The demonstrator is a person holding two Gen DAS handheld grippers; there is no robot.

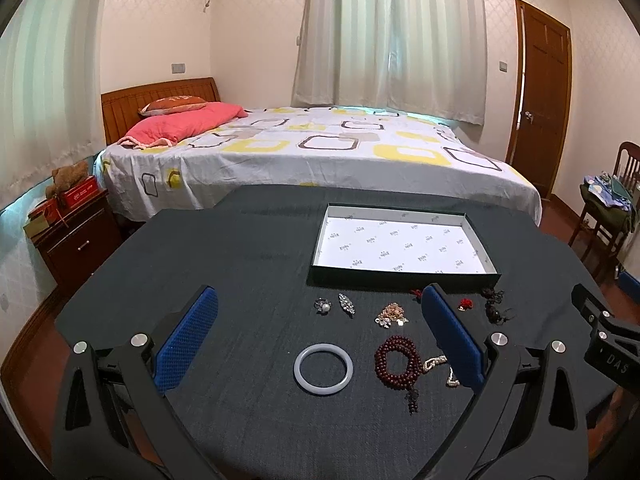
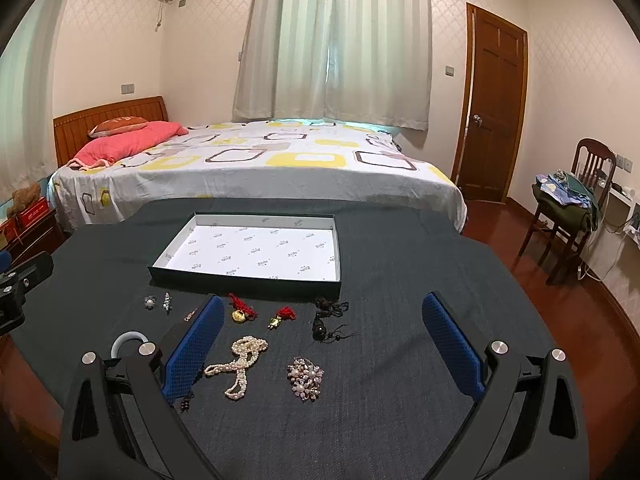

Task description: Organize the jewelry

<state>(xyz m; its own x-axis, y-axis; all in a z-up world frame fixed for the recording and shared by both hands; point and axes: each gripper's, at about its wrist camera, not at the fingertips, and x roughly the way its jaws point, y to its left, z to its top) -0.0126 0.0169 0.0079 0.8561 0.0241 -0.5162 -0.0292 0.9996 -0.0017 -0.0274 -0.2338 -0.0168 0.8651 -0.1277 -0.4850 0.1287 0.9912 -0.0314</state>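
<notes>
Jewelry lies on a dark cloth table in front of a shallow white-lined box (image 1: pixel 404 274) (image 2: pixel 244 276). My left gripper (image 1: pixel 320 334) is open and empty above a pale jade bangle (image 1: pixel 323 368), with a dark red bead bracelet (image 1: pixel 396 362), a peach bead cluster (image 1: pixel 392 314), a pearl ring (image 1: pixel 323 306) and a crystal brooch (image 1: pixel 346 303) nearby. My right gripper (image 2: pixel 322 338) is open and empty above a pearl necklace (image 2: pixel 240 364) and a rose-gold pearl brooch (image 2: pixel 306 376). Two red-cord gold charms (image 2: pixel 240 312) (image 2: pixel 280 318) and a black cord pendant (image 2: pixel 326 318) lie near the box.
A bed (image 1: pixel 304 152) with a patterned sheet stands behind the table. A wooden nightstand (image 1: pixel 76 236) is at the left. A chair (image 2: pixel 568 204) with clothes and a wooden door (image 2: pixel 494 112) are at the right. The other gripper shows at the right edge of the left wrist view (image 1: pixel 608 340).
</notes>
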